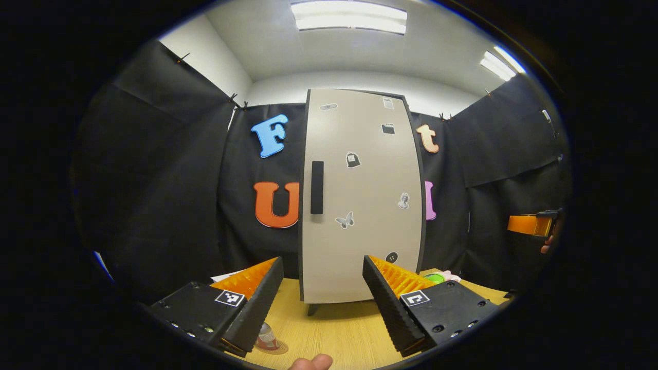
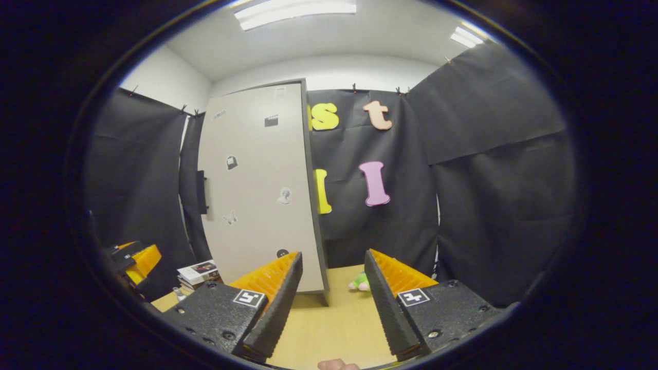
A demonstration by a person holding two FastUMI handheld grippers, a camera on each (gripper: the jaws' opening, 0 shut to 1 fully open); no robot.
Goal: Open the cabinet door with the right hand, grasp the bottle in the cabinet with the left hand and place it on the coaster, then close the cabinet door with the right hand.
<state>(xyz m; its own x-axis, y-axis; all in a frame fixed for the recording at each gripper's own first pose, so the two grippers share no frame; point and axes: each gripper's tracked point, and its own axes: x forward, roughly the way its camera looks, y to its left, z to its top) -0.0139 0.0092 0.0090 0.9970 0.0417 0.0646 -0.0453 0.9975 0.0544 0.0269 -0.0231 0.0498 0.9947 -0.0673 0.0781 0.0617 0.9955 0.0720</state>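
Note:
The tall beige cabinet (image 1: 360, 205) stands on the wooden table (image 1: 334, 334) with its door shut and a black handle (image 1: 317, 187) at the door's left edge. My left gripper (image 1: 323, 267) is open and faces the door from a short way off. Low beside its left finger, a small bottle (image 1: 266, 336) stands on a round brown coaster (image 1: 275, 349), partly hidden by that finger. My right gripper (image 2: 333, 257) is open with nothing between its fingers, off to the cabinet's (image 2: 257, 195) right side. It shows in the left gripper view as an orange piece (image 1: 532, 225).
A green and pink toy (image 2: 360, 281) lies on the table to the right of the cabinet. A stack of books (image 2: 198, 272) sits to the cabinet's left. A person's fingertip (image 1: 311, 362) shows at the bottom edge. Black cloth walls surround the booth.

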